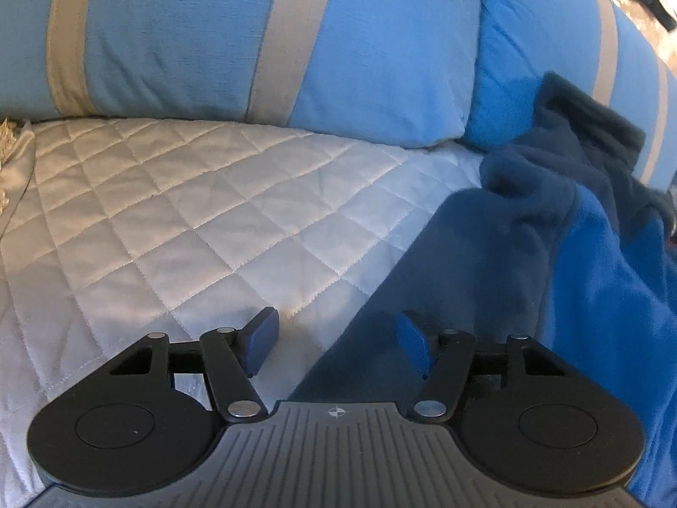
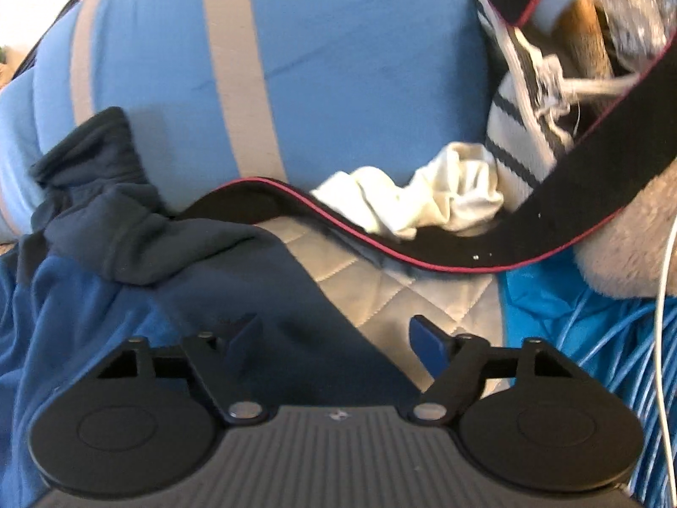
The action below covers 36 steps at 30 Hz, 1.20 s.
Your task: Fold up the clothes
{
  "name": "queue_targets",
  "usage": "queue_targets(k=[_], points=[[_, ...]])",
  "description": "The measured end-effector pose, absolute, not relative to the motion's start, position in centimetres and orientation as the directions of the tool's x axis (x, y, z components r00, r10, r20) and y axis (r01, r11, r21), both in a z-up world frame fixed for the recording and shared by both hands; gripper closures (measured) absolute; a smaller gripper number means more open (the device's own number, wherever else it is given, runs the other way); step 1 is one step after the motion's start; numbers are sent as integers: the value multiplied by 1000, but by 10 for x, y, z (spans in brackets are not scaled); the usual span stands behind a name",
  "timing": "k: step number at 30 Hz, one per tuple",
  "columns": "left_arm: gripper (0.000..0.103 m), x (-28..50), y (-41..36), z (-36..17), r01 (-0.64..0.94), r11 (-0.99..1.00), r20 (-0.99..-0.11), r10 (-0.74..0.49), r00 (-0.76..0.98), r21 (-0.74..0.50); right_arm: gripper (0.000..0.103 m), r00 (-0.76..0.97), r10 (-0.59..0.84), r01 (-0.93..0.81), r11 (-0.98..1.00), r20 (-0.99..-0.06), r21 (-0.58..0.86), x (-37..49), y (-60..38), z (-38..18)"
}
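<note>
Blue garment (image 2: 105,296) beside black strap (image 2: 444,249)

One blue garment (image 1: 550,262); two striped pillows (image 1: 211,42); one black strap (image 2: 423,245).

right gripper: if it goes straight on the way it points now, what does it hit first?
Most likely the dark blue garment: its edge lies between the open fingers of the right gripper, with quilted cover beside it. Depth is unclear.
</note>
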<state>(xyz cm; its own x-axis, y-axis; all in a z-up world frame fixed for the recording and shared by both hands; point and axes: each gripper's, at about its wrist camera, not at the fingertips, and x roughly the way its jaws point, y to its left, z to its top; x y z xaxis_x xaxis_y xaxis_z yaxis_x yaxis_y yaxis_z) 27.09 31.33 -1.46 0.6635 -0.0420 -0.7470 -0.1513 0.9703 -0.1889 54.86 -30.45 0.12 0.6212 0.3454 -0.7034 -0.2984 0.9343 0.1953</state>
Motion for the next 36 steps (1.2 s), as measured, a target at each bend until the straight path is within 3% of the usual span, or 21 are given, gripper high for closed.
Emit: queue_targets(k=[4,6,7,10,12,13,16,22,28,33,36], points=[[42,273,314,-13,-119,969,-752,-89,653,-218,35,582,370,-345,919,-724,192,553,-297,-6],[43,273,315,-13,-102,964,-752,-124,647,-246,45,569,380,-361,912,-730,194,553,-294,-8],[48,273,316,-13,-97,959,-752,-142,643,-265,47,564,385,-365,910,-731,197,554,-294,-9],[88,273,315,-14,-116,958,-769,-134,625,-261,62,554,407,-370,902,-726,223,553,-294,-7],[96,272,317,-14,-122,954,-772,-142,620,-274,88,552,408,-377,900,-727,219,551,-293,-6],[98,272,319,-13,-122,951,-771,-151,619,-285,95,552,411,-381,898,-725,219,549,-292,-5],[98,271,320,-10,-142,958,-780,-110,616,-248,97,572,397,-381,903,-718,196,545,-292,-1],[99,277,330,7,-250,965,-796,95,598,-73,98,670,254,-276,958,-698,83,550,-303,11],[99,274,348,25,-346,936,-761,274,588,70,98,729,90,-176,983,-678,-58,557,-325,27],[99,280,348,33,-366,918,-734,354,579,153,98,746,33,-148,982,-665,-117,561,-332,31],[103,284,353,37,-450,857,-699,481,529,250,98,754,3,-138,978,-657,-155,561,-332,31]])
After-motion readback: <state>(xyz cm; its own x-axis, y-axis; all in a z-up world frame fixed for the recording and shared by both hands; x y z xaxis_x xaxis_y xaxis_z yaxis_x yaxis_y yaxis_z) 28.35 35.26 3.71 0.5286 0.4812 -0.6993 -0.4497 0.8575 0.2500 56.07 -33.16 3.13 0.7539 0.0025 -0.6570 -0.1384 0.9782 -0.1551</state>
